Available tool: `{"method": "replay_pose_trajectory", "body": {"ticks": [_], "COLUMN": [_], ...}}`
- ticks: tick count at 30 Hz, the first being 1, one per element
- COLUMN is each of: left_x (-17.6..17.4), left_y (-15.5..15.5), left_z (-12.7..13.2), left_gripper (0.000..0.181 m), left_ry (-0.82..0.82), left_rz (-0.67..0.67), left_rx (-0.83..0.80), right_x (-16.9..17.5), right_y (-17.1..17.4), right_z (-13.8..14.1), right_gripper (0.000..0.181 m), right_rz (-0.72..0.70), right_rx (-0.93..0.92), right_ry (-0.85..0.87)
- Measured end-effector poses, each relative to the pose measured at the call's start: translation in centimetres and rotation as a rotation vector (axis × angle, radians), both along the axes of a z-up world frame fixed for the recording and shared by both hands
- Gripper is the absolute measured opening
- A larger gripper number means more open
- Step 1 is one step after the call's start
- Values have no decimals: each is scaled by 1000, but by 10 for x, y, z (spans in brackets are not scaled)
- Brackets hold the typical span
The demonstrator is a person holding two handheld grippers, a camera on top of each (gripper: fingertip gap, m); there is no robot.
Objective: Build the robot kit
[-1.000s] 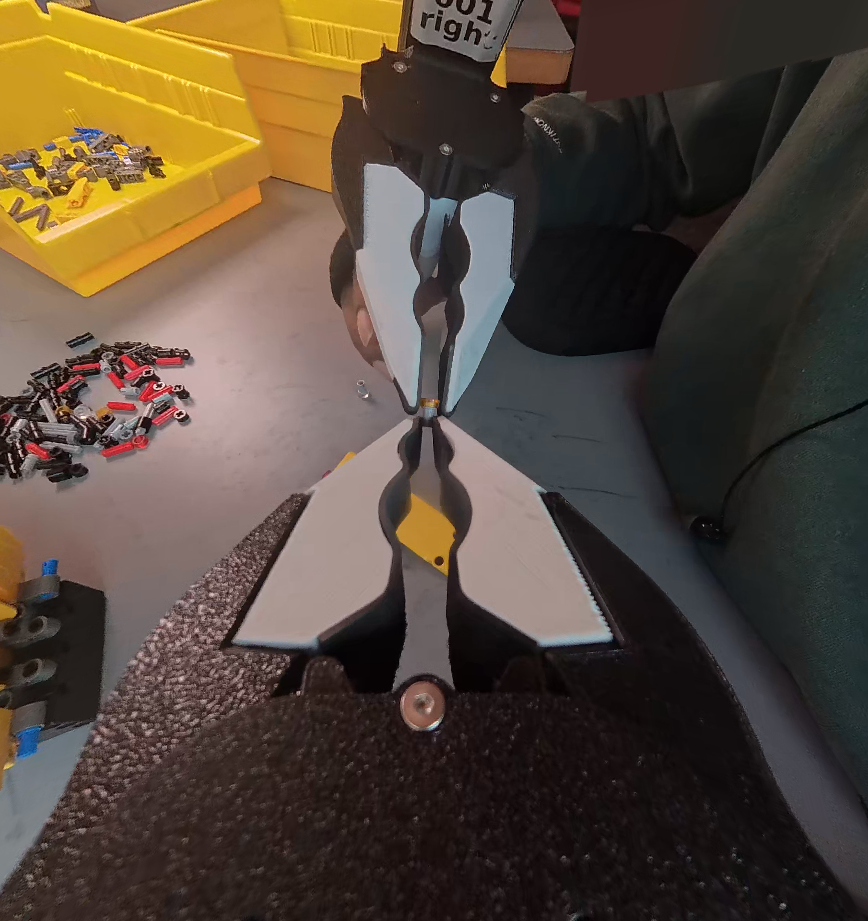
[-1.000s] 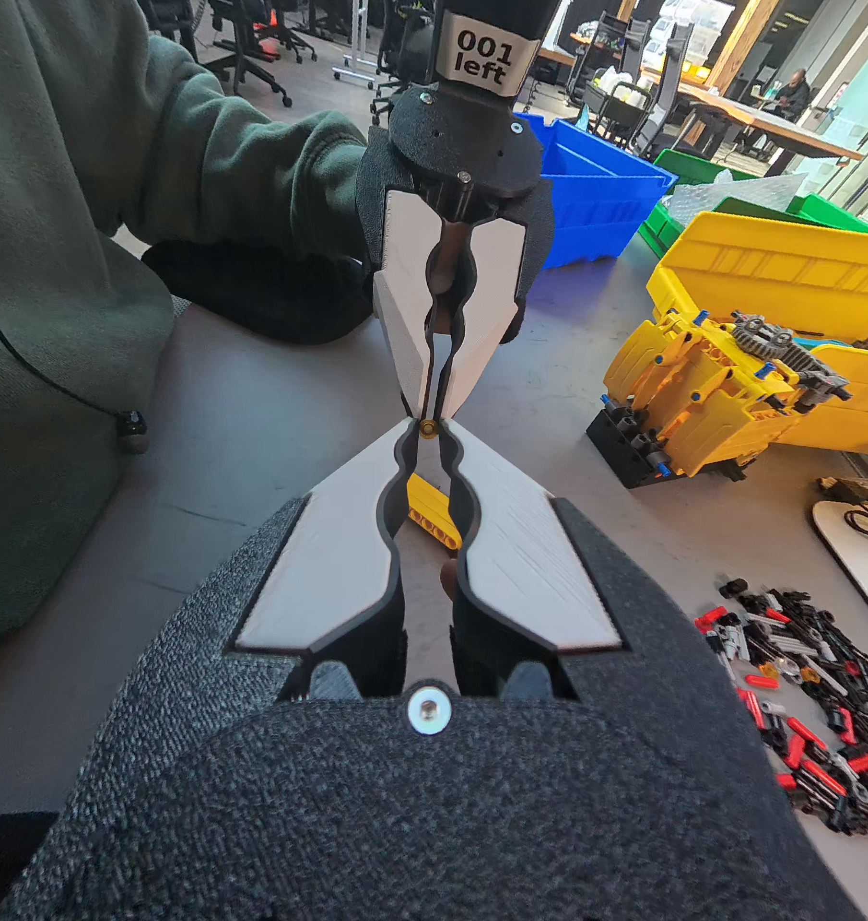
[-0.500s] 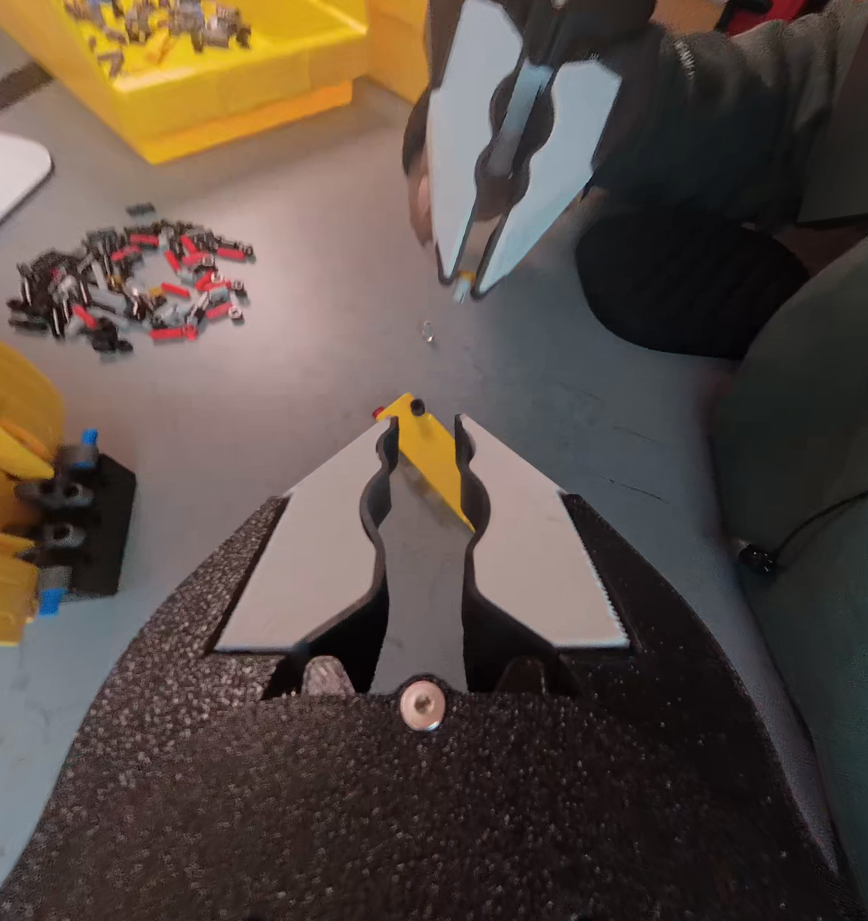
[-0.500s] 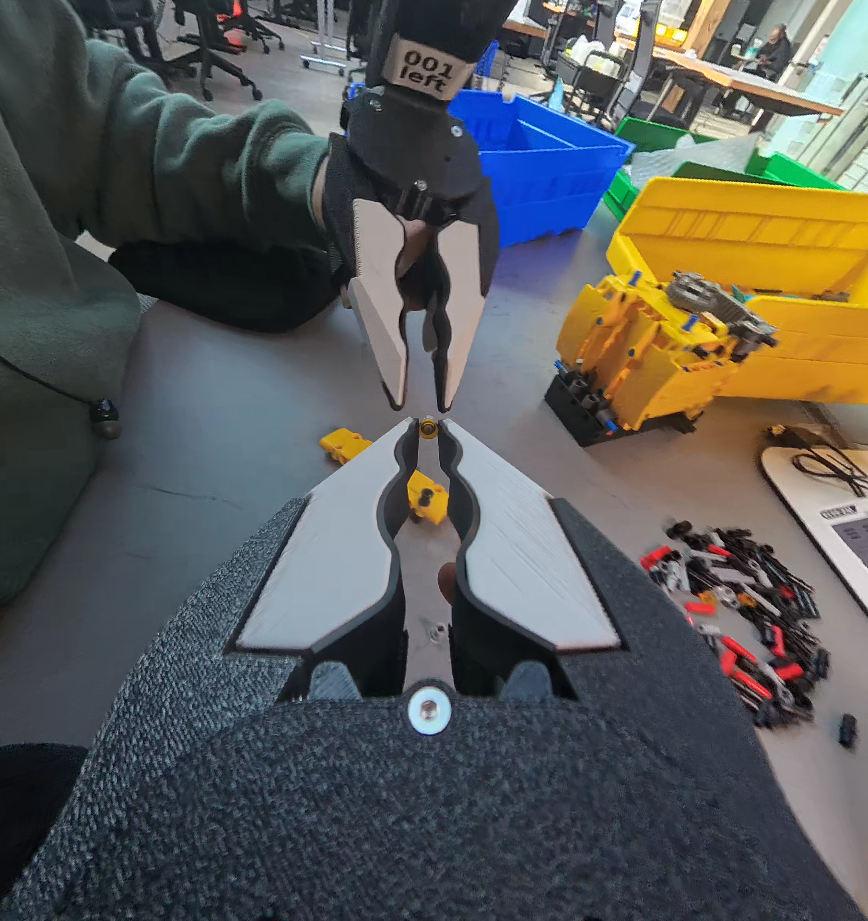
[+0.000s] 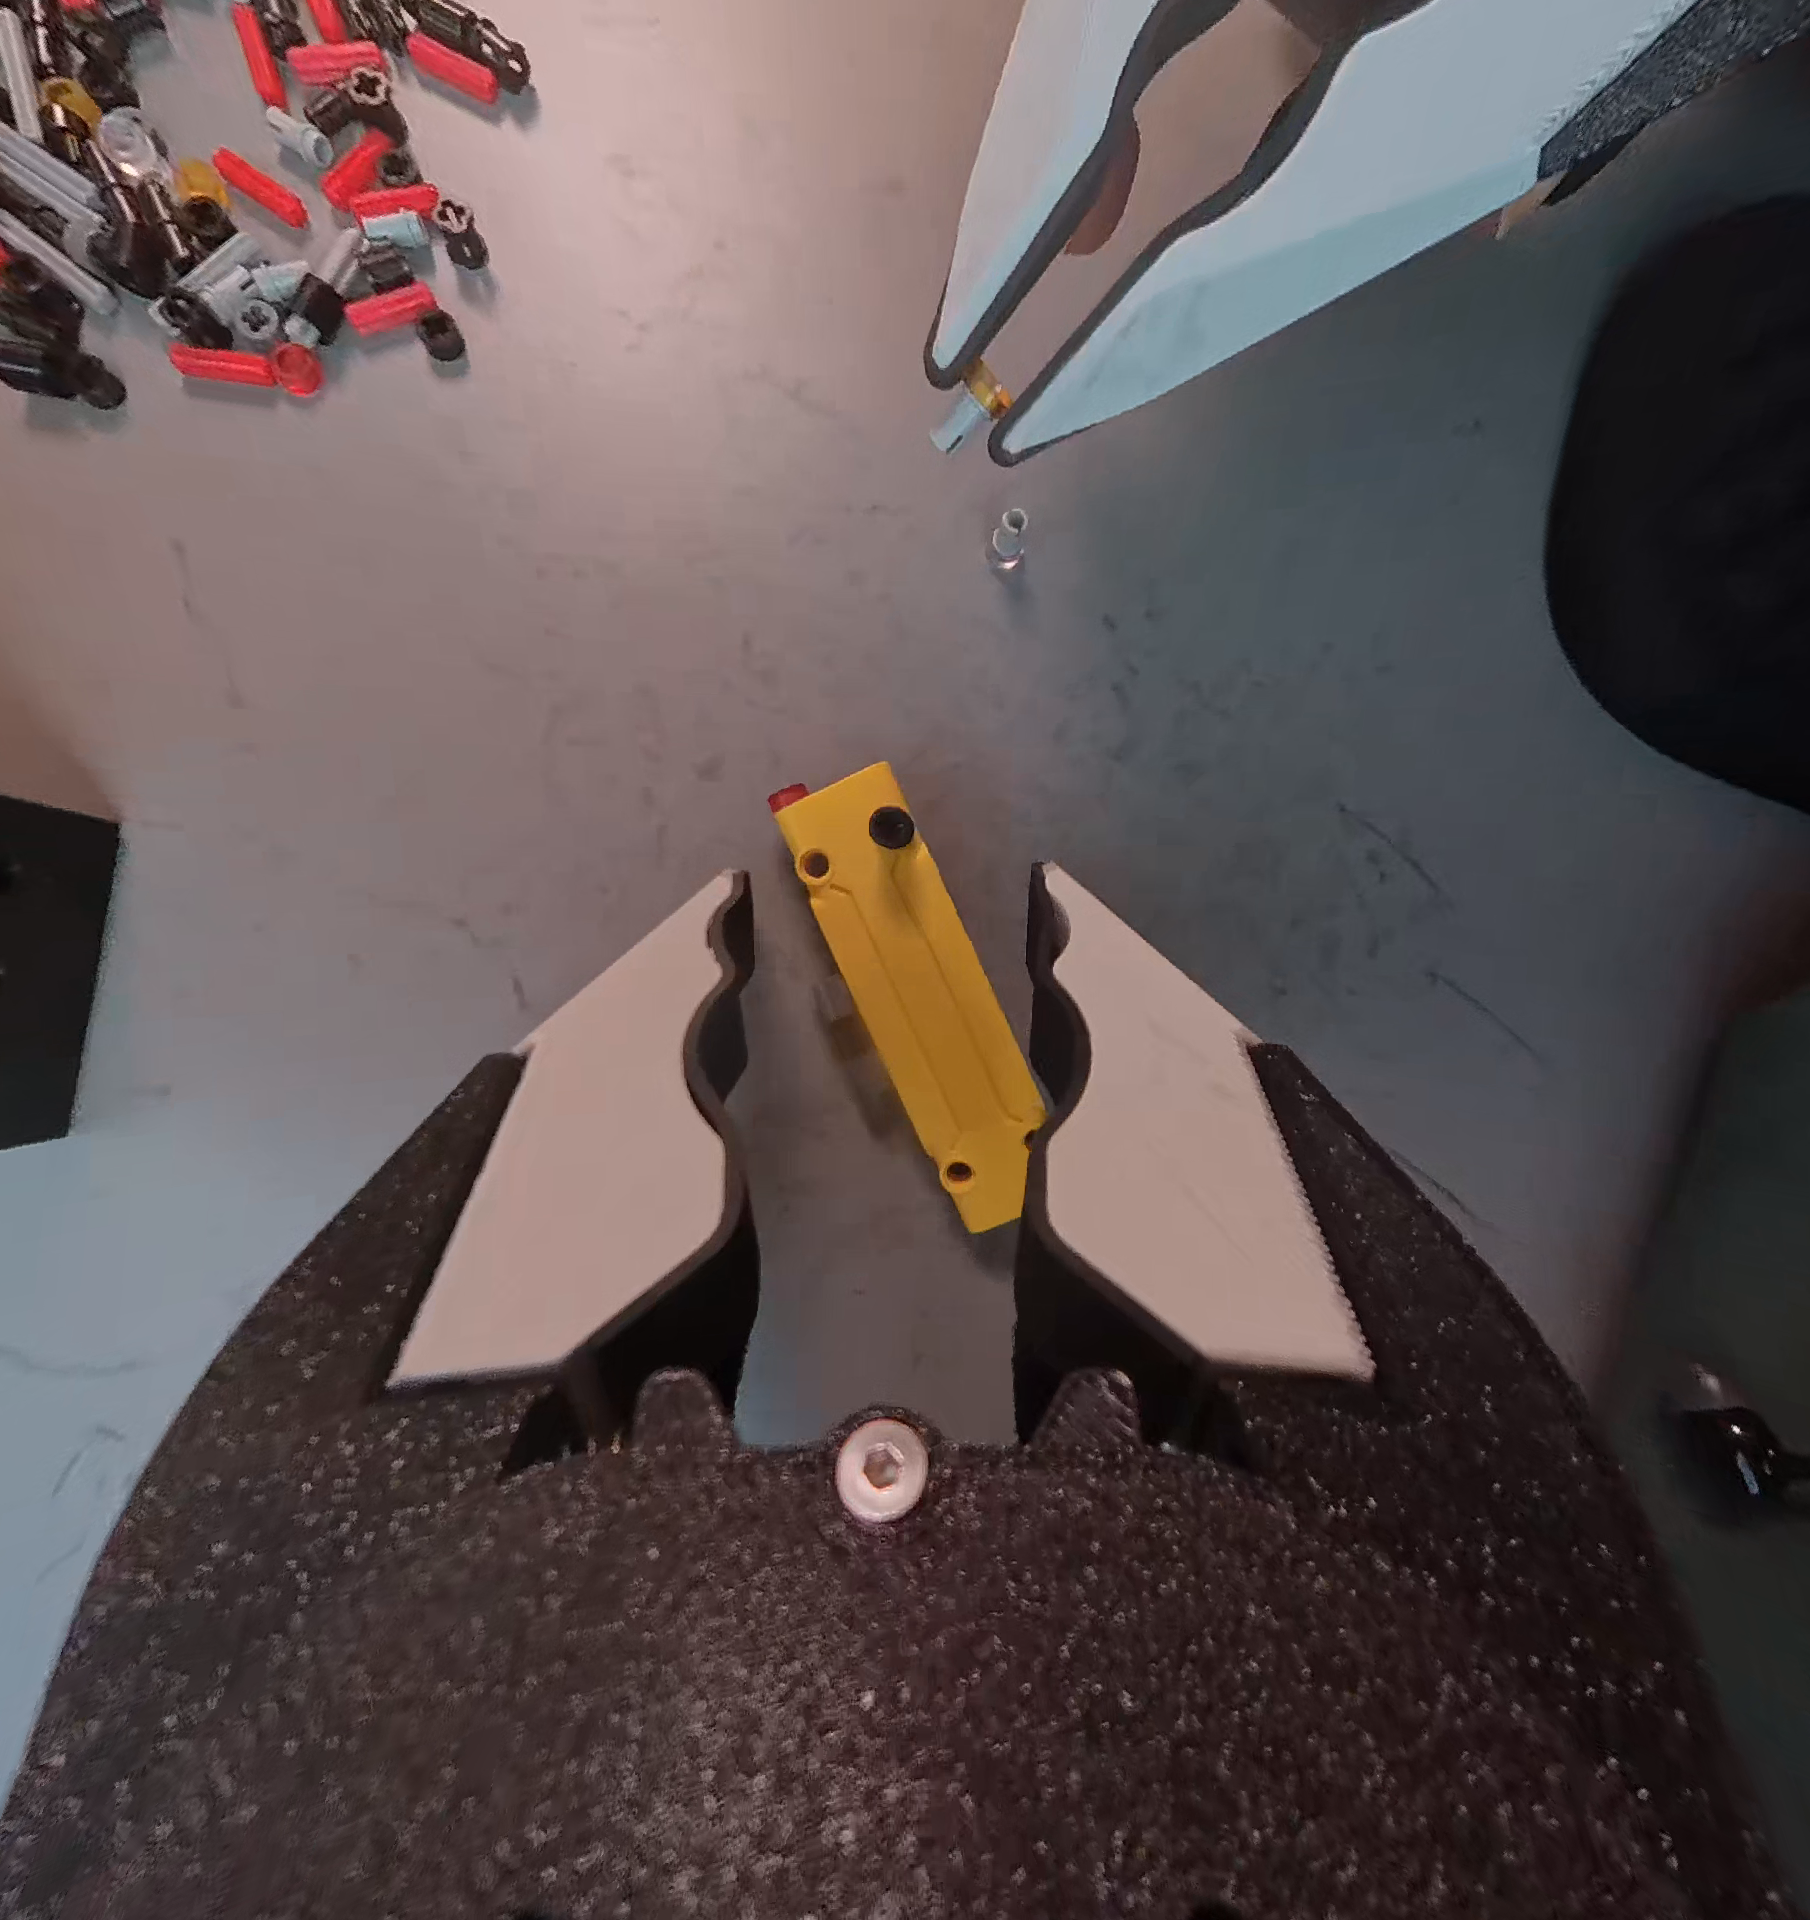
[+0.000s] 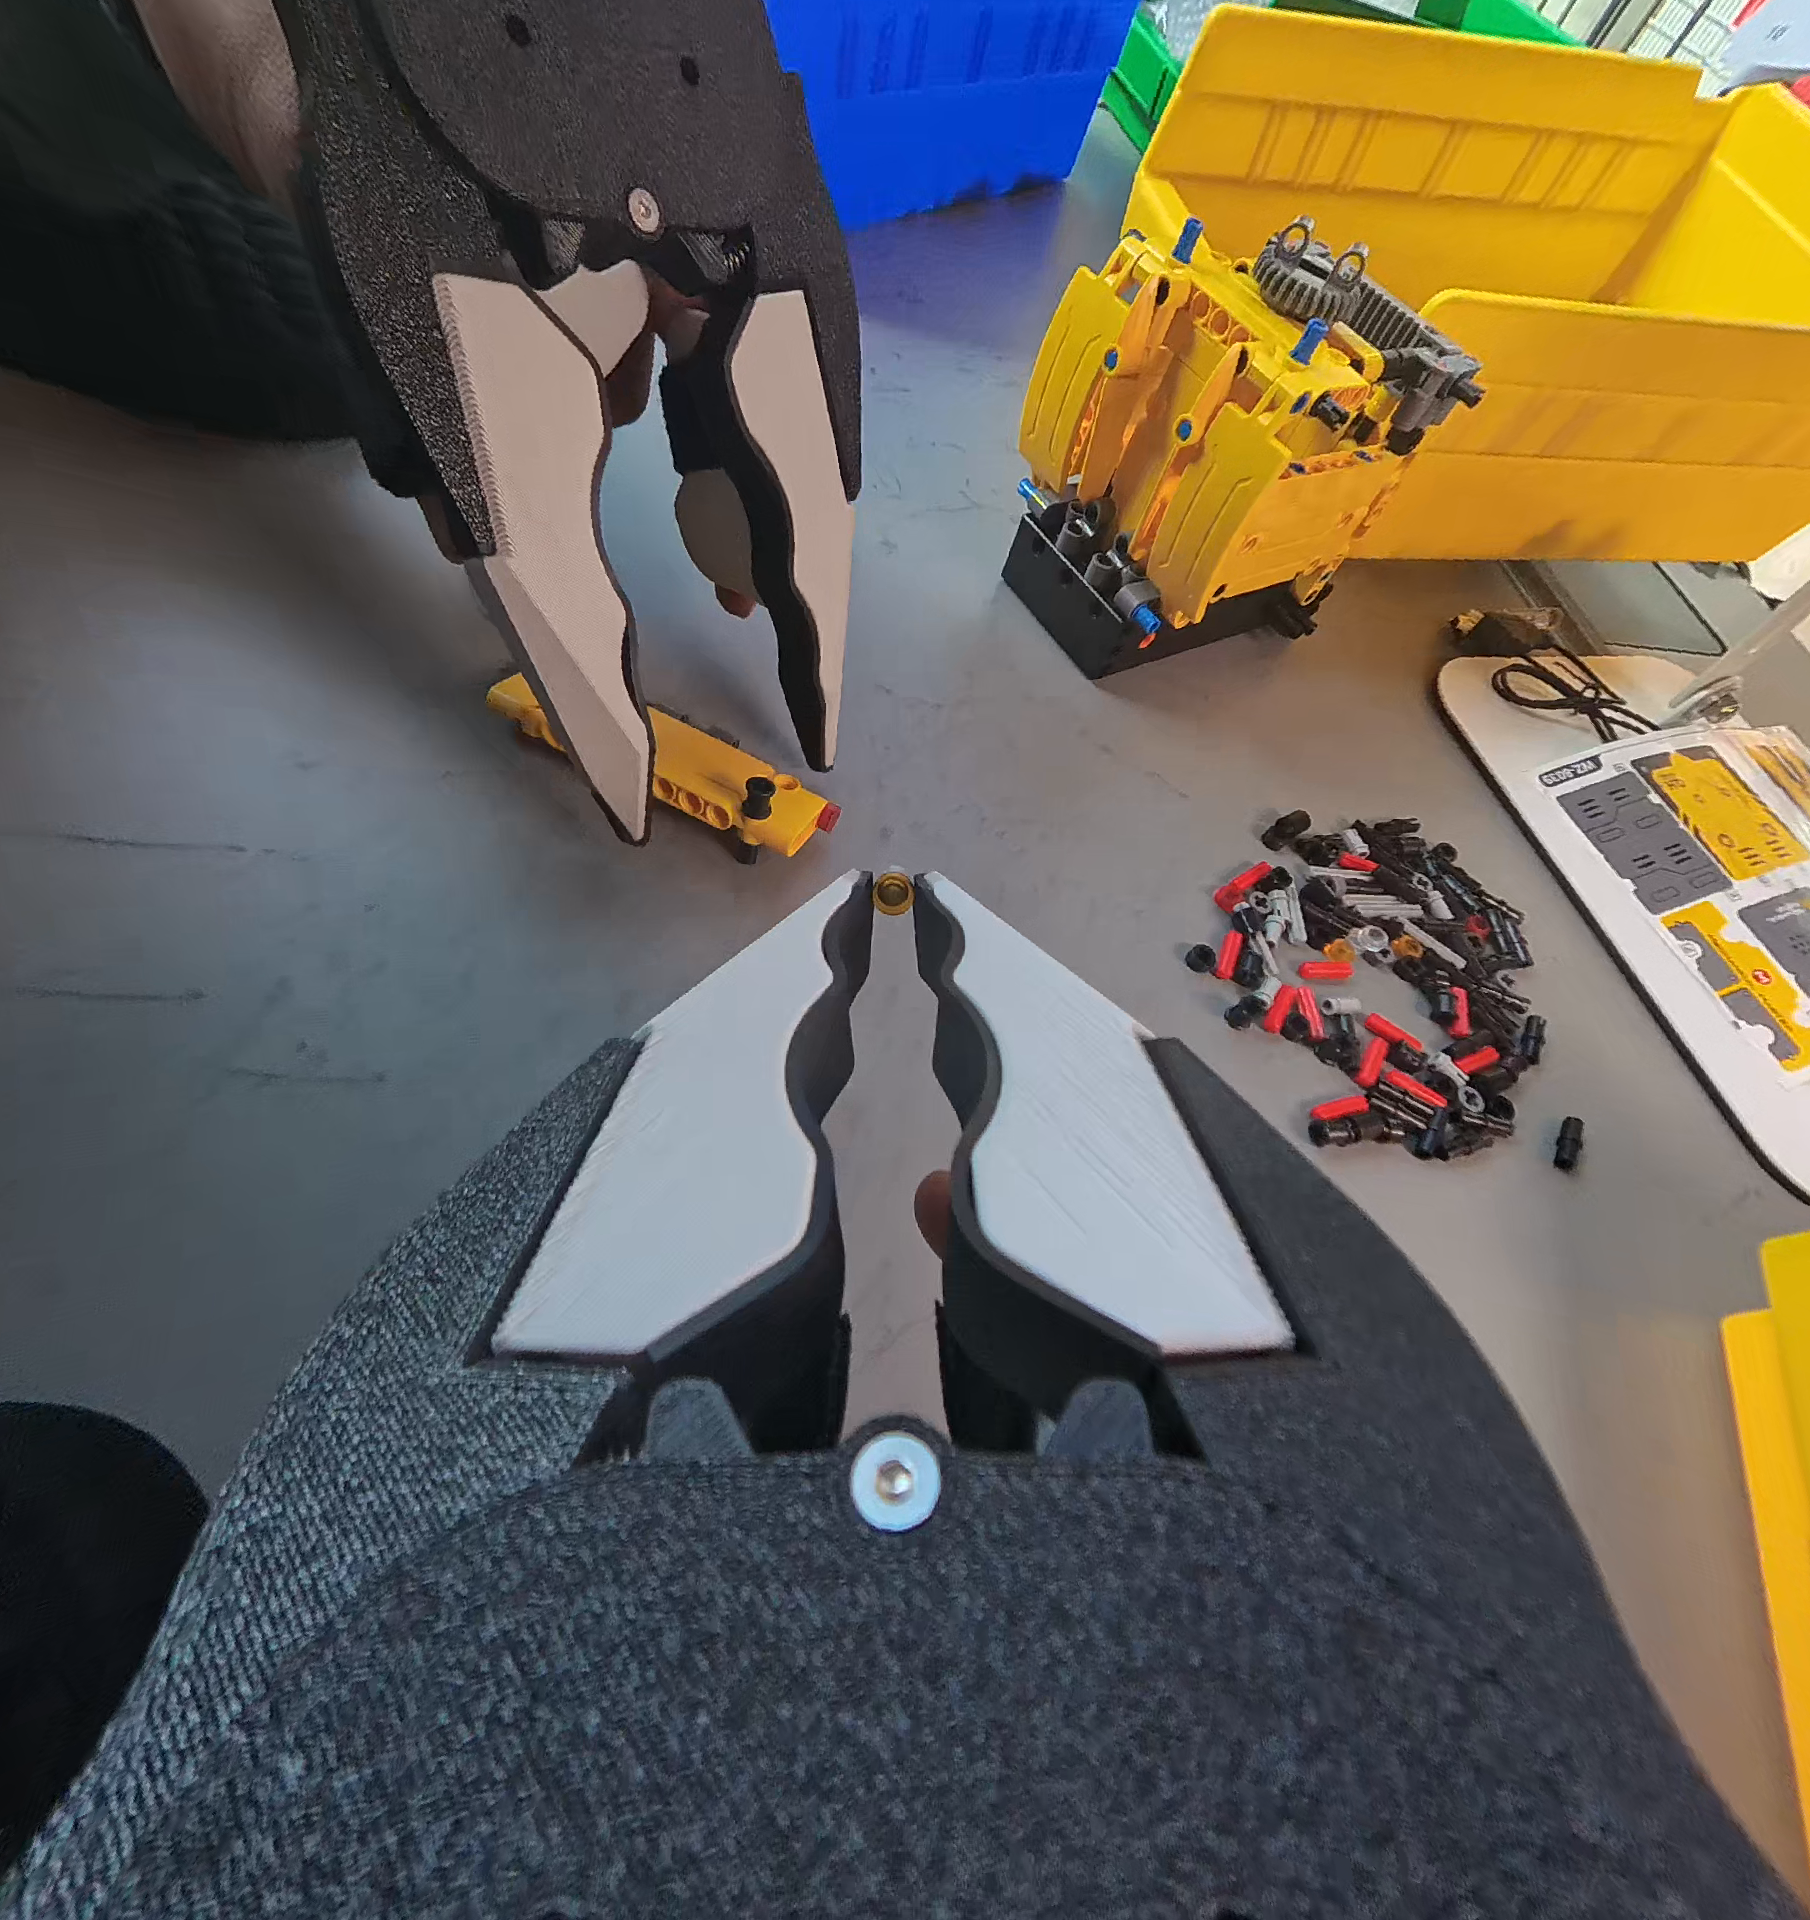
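Left gripper (image 5: 885, 883) spread wide over one long yellow plastic beam (image 5: 911, 1003), centre frame; right gripper (image 6: 892, 881) pinching one small amber-and-grey pin (image 6: 892, 891).

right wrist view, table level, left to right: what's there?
Left gripper open over the yellow beam → right gripper shut on a small amber piece → yellow and black brick model → pile of red, black and grey pins → instruction sheet.
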State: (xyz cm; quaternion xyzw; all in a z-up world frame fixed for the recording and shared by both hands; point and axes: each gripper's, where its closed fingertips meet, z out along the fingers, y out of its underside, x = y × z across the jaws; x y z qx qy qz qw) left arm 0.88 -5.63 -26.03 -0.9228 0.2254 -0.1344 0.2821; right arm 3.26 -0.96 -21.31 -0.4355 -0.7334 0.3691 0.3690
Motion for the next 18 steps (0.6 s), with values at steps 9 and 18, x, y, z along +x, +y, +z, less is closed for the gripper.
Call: {"method": "replay_pose_trajectory", "body": {"ticks": [9, 18], "left_x": [-9, 46], "left_y": [5, -1], "left_z": [-8, 114], "left_gripper": [31, 27], "left_ry": [150, -396], "left_rz": [-43, -261], "left_rx": [4, 732], "right_x": [14, 24], "right_y": [-2, -24], "right_z": [-3, 58], "right_gripper": [7, 7], "right_rz": [7, 118], "right_rx": [15, -310], "right_ry": [3, 185]}}
